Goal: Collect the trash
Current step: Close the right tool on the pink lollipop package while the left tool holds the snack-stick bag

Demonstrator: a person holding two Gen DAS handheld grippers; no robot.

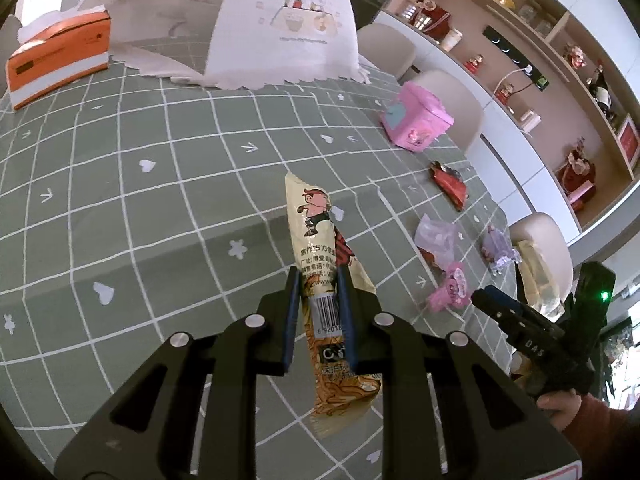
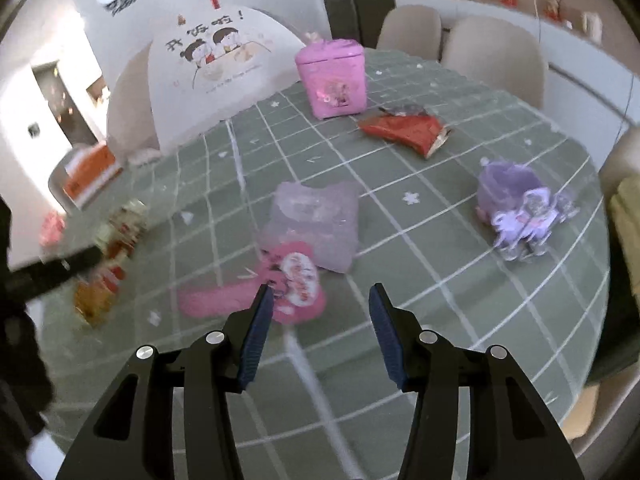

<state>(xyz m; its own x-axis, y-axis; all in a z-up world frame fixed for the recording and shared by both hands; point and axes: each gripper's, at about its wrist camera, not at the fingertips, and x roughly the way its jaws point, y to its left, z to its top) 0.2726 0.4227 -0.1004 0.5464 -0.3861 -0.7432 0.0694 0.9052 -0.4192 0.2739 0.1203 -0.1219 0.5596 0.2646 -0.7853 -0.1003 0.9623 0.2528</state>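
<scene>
My left gripper (image 1: 318, 280) is shut on a long cream snack wrapper (image 1: 316, 240) with a cartoon figure and a barcode, held above the green checked tablecloth (image 1: 160, 200). The same wrapper (image 2: 120, 236) shows blurred at the left of the right wrist view. My right gripper (image 2: 320, 294) stands open just above a pink heart-shaped wrapper (image 2: 296, 276), nothing between its fingers. Behind that lies a clear pale-pink bag (image 2: 316, 220). A red wrapper (image 2: 404, 130) and a crumpled purple wrapper (image 2: 516, 208) lie farther off. The pink bin (image 2: 332, 78) stands at the back.
A white mesh food cover (image 1: 280, 20) with a cartoon print stands at the far side of the table. An orange tissue box (image 1: 60, 58) sits far left. Beige chairs (image 2: 492, 60) ring the table's far edge, and shelves (image 1: 560, 80) with figurines line the wall.
</scene>
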